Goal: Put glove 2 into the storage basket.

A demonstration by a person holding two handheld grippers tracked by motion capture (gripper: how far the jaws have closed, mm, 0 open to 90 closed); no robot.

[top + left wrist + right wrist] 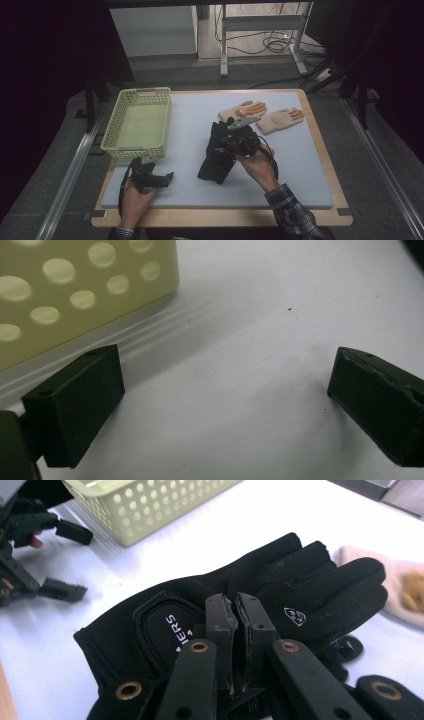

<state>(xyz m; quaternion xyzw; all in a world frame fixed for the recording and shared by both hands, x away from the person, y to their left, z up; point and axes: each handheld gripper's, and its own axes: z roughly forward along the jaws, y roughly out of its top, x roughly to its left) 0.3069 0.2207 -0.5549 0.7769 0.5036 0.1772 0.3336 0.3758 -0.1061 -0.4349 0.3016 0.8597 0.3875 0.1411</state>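
Right gripper (235,630) hides whether its shut jaws pinch the black glove (280,590)

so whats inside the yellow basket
The basket looks empty: its pale floor lies bare in the high view. The strip just behind its near wall is hidden. The black glove lies outside it on the white mat, under the right claw.

A person's right gripper (235,141) is sitting over a black glove (216,162) mid-mat. The left gripper (152,178) is resting just below a yellow basket (114,131). Two tan gloves (243,111) (280,120) are lying side by side beyond.
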